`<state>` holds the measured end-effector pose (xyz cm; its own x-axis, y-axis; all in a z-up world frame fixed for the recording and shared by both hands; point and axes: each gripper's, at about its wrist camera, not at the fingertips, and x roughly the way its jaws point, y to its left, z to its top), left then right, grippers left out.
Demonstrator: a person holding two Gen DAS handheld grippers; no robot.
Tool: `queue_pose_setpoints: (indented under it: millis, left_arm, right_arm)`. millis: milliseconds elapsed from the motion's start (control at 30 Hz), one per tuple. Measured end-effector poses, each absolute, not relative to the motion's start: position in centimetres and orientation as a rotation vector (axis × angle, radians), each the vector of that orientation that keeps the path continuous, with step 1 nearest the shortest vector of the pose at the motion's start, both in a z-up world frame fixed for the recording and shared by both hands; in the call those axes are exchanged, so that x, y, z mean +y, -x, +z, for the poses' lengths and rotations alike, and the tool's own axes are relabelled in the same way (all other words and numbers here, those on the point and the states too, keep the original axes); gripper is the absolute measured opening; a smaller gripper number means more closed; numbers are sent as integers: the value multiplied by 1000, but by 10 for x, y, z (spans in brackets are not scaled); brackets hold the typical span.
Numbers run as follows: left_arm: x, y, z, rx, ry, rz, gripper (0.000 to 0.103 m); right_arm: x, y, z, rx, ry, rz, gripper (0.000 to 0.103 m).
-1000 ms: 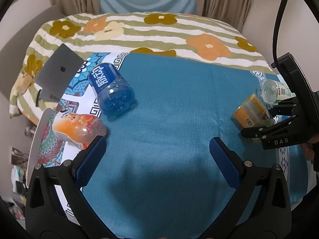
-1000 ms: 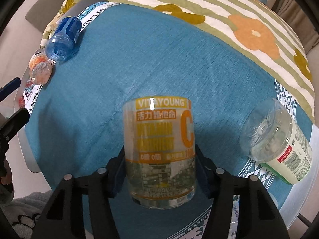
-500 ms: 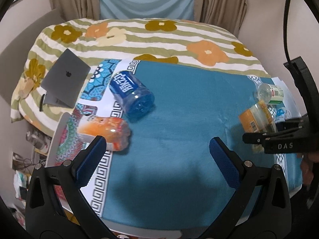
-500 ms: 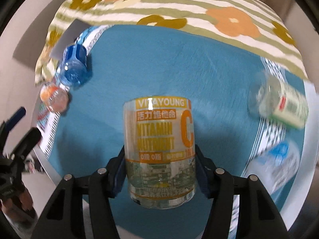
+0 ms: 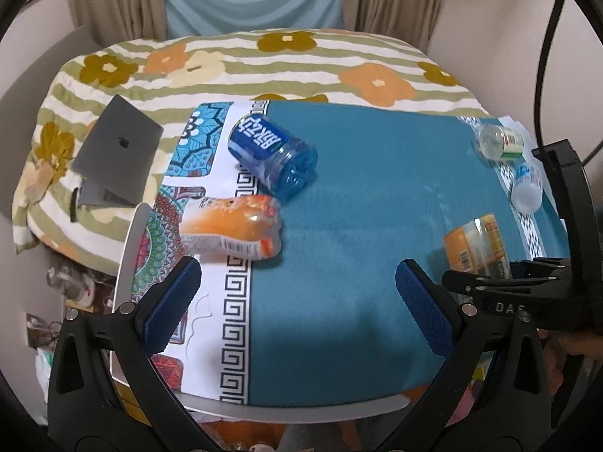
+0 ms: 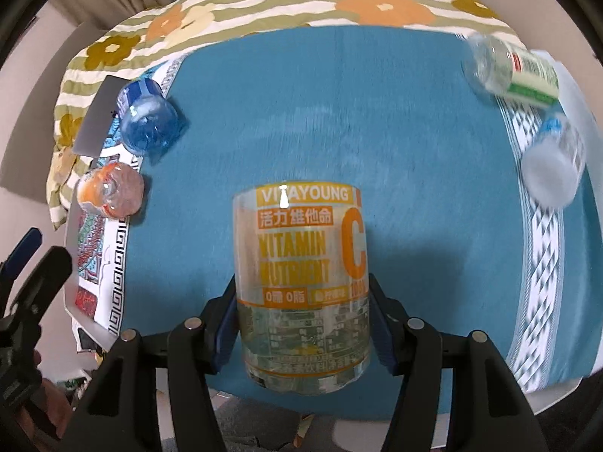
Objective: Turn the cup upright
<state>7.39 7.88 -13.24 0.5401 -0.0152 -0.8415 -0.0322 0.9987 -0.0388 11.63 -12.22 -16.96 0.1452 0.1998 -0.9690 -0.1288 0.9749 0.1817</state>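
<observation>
My right gripper (image 6: 303, 320) is shut on a clear cup with a yellow Vitamin C label (image 6: 301, 282) and holds it above the blue cloth; its label text reads upright. In the left wrist view that cup (image 5: 476, 245) is at the right, held by the right gripper (image 5: 505, 286). My left gripper (image 5: 297, 301) is open and empty above the table's near edge. A blue cup (image 5: 271, 154) and an orange cup (image 5: 233, 231) lie on their sides at the table's left.
A green-labelled clear cup (image 5: 499, 142) and a blue-capped clear cup (image 5: 527, 188) lie at the table's right edge. A grey laptop (image 5: 117, 150) rests on the flowered bedspread (image 5: 301, 64) behind the table. The table's near rim (image 5: 301, 410) is close below.
Both grippers have pulled back and risen, so more of the table shows. The right gripper has lifted the yellow cup away from the cloth and swung its view to the left.
</observation>
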Motion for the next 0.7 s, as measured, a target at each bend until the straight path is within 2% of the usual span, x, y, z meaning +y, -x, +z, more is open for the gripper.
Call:
queue_pose_setpoints:
  millis: [600, 633, 700]
  left_arm:
    - [98, -67, -149, 1036, 47, -21, 103]
    - [98, -67, -149, 1035, 47, -21, 103]
    - [100, -67, -149, 1033, 50, -20, 103]
  right_arm:
    - [-99, -104, -188, 1374, -25, 146, 56]
    - [-99, -104, -189, 1378, -33, 150, 57]
    - [-96, -104, -189, 1388, -61, 173, 70]
